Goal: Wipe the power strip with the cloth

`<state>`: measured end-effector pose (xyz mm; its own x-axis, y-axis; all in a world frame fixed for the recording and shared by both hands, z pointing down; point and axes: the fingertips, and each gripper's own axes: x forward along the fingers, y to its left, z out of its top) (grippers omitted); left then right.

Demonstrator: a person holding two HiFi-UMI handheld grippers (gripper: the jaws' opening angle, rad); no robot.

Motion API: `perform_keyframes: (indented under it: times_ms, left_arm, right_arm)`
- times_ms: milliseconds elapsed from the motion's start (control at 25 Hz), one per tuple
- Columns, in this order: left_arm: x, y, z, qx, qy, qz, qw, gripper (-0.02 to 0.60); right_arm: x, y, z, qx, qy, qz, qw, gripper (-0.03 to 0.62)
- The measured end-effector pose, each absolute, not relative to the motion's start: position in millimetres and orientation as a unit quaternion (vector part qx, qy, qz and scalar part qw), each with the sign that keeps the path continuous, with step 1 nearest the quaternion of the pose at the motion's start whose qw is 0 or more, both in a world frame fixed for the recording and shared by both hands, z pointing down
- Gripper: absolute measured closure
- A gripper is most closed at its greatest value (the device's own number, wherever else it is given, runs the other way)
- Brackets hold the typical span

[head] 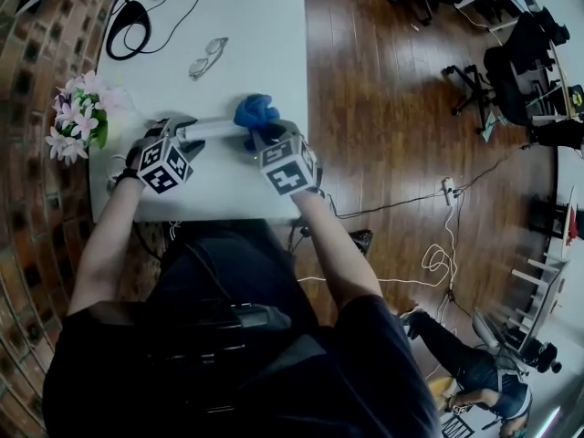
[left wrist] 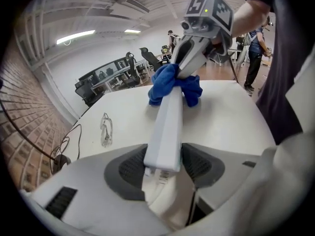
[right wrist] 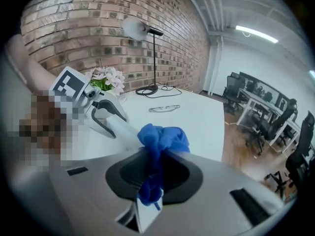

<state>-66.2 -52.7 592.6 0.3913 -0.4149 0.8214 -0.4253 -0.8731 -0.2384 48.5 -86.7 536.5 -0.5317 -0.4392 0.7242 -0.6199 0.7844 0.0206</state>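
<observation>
A long white power strip (head: 212, 128) is held off the white table (head: 255, 53), its near end clamped between the pads of my left gripper (left wrist: 163, 167). In the left gripper view the power strip (left wrist: 170, 122) runs away from the jaws toward the right gripper. A bunched blue cloth (head: 256, 110) sits on the strip's far end. My right gripper (right wrist: 151, 181) is shut on the blue cloth (right wrist: 162, 139), which hangs between its pads and bulges out in front, pressed against the power strip (right wrist: 123, 132). The left gripper (right wrist: 101, 113) shows beyond it.
A pair of clear glasses (head: 208, 57) lies mid-table, with a black lamp base and cable (head: 128, 16) at the far end. Pink and white flowers (head: 82, 117) stand at the table's left edge by the brick wall. Wooden floor with cables (head: 438, 208) lies to the right.
</observation>
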Motion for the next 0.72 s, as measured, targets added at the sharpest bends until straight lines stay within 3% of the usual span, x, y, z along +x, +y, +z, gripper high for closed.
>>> perform_keyframes:
  times_ms: [320, 440, 720]
  left_arm:
    - [-84, -50, 571, 0.844, -0.31, 0.431, 0.07, 0.322]
    - [-81, -48, 573, 0.848, -0.317, 0.417, 0.078, 0.357]
    - [-80, -49, 576, 0.853, -0.314, 0.408, 0.09, 0.357]
  right_arm:
    - [53, -84, 538, 0.315, -0.866, 0.17, 0.349, 0.54]
    - [54, -84, 537, 0.319, -0.864, 0.179, 0.346, 0.54]
    - [54, -86, 539, 0.334, -0.849, 0.205, 0.356, 0.54]
